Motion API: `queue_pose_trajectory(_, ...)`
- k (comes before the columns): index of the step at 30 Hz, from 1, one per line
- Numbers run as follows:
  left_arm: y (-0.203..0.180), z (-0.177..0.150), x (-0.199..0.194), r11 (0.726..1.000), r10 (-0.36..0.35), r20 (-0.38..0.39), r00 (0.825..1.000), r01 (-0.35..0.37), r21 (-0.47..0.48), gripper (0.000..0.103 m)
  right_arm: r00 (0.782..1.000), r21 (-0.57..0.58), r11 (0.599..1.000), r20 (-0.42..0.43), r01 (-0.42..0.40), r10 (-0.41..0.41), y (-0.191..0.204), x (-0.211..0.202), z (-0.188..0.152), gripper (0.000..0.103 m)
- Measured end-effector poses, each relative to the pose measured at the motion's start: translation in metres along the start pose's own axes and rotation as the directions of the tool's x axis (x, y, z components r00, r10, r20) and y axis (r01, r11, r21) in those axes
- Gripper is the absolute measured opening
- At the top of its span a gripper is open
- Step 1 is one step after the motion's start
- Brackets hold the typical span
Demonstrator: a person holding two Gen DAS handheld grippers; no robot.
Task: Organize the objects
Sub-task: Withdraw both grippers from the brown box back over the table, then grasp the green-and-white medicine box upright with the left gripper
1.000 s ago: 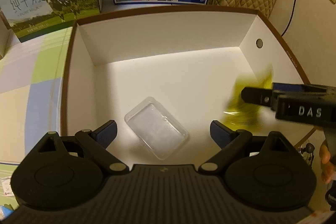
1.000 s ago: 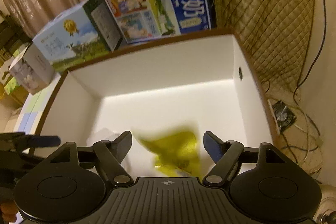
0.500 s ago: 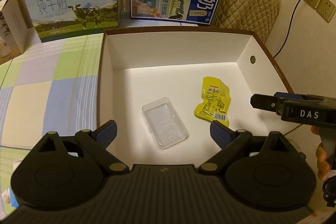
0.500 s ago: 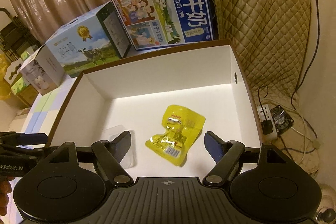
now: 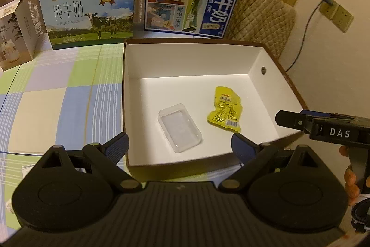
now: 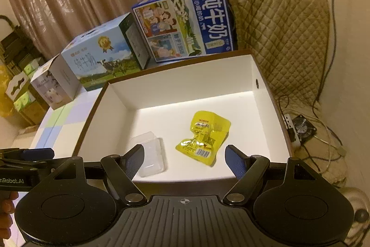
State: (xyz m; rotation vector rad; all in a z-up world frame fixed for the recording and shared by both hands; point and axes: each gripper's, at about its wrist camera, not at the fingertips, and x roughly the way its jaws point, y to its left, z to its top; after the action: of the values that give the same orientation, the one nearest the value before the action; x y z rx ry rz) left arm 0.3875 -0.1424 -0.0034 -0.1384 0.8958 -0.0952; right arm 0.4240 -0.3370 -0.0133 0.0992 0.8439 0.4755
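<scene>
A brown-rimmed white cardboard box sits open on the checked tablecloth. On its floor lie a clear plastic tray and, to its right, a yellow snack packet. My left gripper is open above the box's near wall, nothing between its fingers. My right gripper is also open and empty, just short of the packet and above it. In the left wrist view the right gripper's side shows at the right edge, with a hand under it.
Two milk cartons and a small white box stand behind the open box. A quilted chair is at the back right. On the floor lie a power strip and cables. Checked tablecloth spreads left.
Both grippers have pulled back and up from the box. The yellow packet, blurred between the right fingers a second ago, now lies still on the box floor.
</scene>
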Motion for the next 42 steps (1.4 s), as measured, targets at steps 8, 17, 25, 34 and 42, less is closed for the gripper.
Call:
queue_pose_trajectory(8,0.033,-0.024,-0.038,1.0,-0.02,0.013,1.0,0.02,-0.012,0.093,1.0,0.034,0.999,0.013,0.015,-0.015,0.022,-0.03,-0.032,0.074)
queue_pose_trajectory(17,0.096,-0.07,-0.076,0.992,0.088,-0.003,0.996,-0.088,-0.095,0.093,0.999,0.023,1.0,-0.053,-0.001,0.002,0.047,-0.03,-0.075,0.074)
queue_pose_trajectory(25,0.145,-0.117,-0.094,0.98,0.169,-0.022,0.985,-0.171,-0.106,0.093,0.992,0.034,0.999,-0.123,-0.009,0.013,0.054,-0.02,-0.101,0.074)
queue_pose_trajectory(34,0.186,-0.148,-0.075,0.988,0.155,-0.048,0.987,-0.155,0.006,0.091,0.987,0.088,0.994,-0.156,0.062,-0.048,0.044,-0.024,-0.12,0.074)
queue_pose_trajectory(42,0.183,-0.152,-0.039,0.955,0.108,-0.063,0.992,-0.086,0.282,0.085,0.983,0.148,0.983,-0.163,0.112,-0.088,0.038,-0.035,-0.131,0.074)
